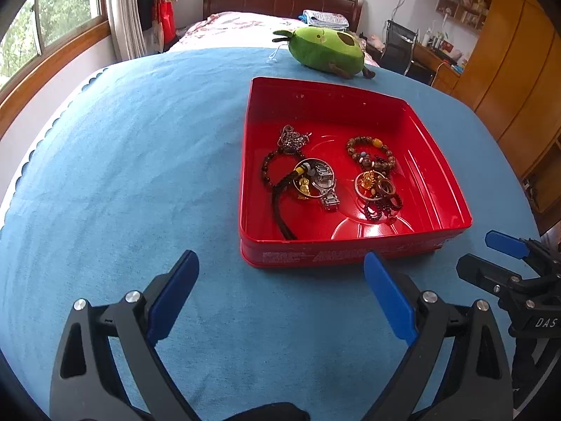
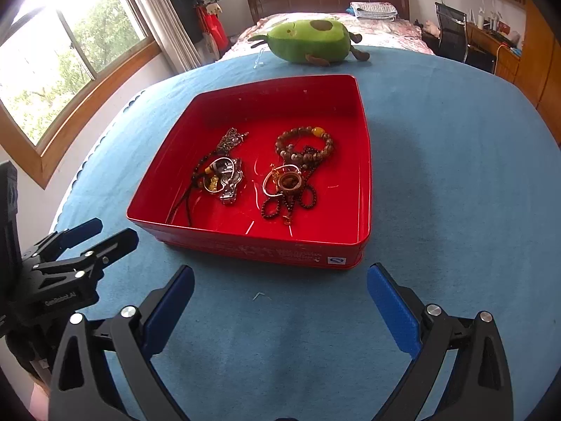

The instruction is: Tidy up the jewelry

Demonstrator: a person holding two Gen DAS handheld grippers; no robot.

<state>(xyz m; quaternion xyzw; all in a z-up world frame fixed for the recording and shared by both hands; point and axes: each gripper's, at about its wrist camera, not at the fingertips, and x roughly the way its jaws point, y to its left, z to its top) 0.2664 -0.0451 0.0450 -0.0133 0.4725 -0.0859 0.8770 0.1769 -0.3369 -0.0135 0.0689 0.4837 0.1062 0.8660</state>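
A red tin box (image 1: 434, 179) (image 2: 364, 161) sits on a blue cloth. Inside lie two heaps of jewelry: a silver watch (image 1: 324, 182) (image 2: 229, 179) with dark bead bracelets and a black cord on the left, and a brown bead bracelet (image 1: 371, 154) (image 2: 305, 147) with rings and a dark red bead string on the right. My left gripper (image 1: 280, 273) is open and empty, in front of the box's near wall. My right gripper (image 2: 280, 284) is open and empty, also in front of the box. Each gripper shows in the other's view (image 1: 505, 256) (image 2: 94, 235).
A green avocado plush toy (image 1: 326, 51) (image 2: 308, 40) lies on the cloth beyond the box. A bed stands behind it, a window on the left, a desk, chair and wooden cupboards on the right. A small white scrap (image 2: 259, 295) lies on the cloth.
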